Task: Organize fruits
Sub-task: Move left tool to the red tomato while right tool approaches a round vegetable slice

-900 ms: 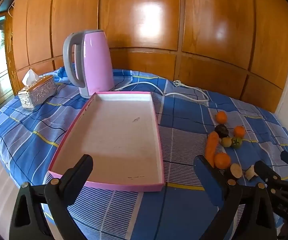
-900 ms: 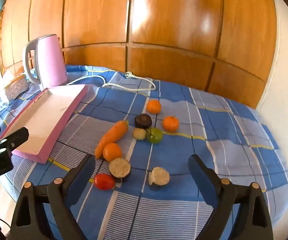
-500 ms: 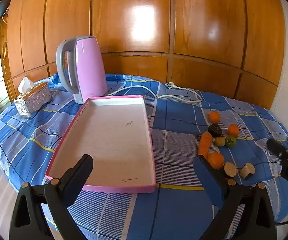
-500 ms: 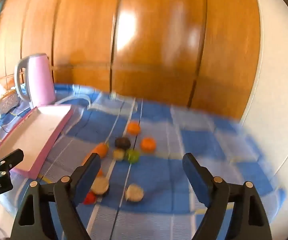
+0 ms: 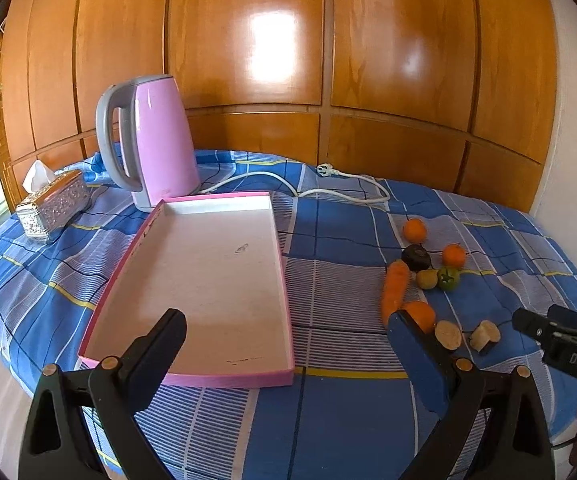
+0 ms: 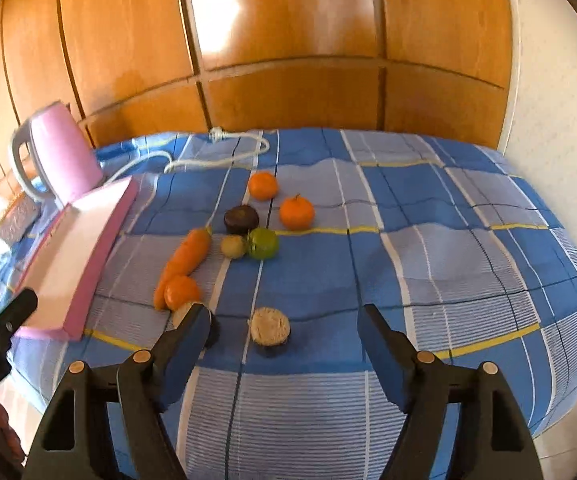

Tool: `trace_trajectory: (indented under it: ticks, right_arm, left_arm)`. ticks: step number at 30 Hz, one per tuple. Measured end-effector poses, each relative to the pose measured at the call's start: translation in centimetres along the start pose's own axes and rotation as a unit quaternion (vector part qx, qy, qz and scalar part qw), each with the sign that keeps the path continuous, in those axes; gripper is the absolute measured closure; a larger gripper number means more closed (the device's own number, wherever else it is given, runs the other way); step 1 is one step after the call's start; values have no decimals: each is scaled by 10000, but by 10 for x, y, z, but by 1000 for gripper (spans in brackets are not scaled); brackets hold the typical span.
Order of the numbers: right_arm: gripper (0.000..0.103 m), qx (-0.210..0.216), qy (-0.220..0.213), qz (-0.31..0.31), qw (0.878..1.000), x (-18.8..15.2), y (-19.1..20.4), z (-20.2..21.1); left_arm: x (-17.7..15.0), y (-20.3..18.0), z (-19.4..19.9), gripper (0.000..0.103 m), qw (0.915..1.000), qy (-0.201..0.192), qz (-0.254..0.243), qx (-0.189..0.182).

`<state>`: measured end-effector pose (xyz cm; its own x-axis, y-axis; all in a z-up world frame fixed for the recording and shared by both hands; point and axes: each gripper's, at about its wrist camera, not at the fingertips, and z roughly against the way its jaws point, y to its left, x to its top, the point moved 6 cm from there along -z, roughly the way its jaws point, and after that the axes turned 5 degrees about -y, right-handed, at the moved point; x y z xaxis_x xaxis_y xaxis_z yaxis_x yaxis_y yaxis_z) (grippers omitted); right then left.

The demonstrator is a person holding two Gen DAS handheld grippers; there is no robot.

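Oranges: three [image 6: 263,185], [image 6: 296,212], [image 6: 181,291].
Carrot: one [image 6: 186,260], ahead-left of right hand-held gripper [image 6: 284,344].
Cut halves: two [image 6: 269,326], between its spread fingers.
Tray: one [image 5: 204,272], ahead of left hand-held gripper [image 5: 286,344], jaws apart, empty.

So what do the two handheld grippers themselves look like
Both match: the left gripper and the right gripper have black angular plastic frames with triangular cut-outs, brass-coloured rivets and two flat fingers faced with dark blue pads. Each body carries white lettering on its side. No cables or sleeves are visible.
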<state>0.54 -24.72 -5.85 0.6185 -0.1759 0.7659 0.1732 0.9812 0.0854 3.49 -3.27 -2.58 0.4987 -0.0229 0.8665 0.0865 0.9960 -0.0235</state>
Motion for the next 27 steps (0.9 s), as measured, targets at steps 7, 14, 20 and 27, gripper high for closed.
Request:
trace_trajectory:
  ticks: [7, 14, 20, 27]
  right_arm:
    - [25, -196, 153, 137, 9996, -6, -5, -7]
    - [28, -141, 275, 127, 9994, -12, -9, -14]
    - [38, -121, 399, 76, 9991, -22, -13, -26]
    - [56, -130, 448, 3, 9989, -28, -20, -30]
  left_arm:
    - [-3, -2, -5, 1, 9999, 122, -21, -28]
    - [-7, -7, -11, 1, 9996, 233, -73, -101]
    - [-9, -16, -16, 1, 9990, 336, -197, -229]
    - [-12, -29, -27, 7, 9958, 559, -296, -668]
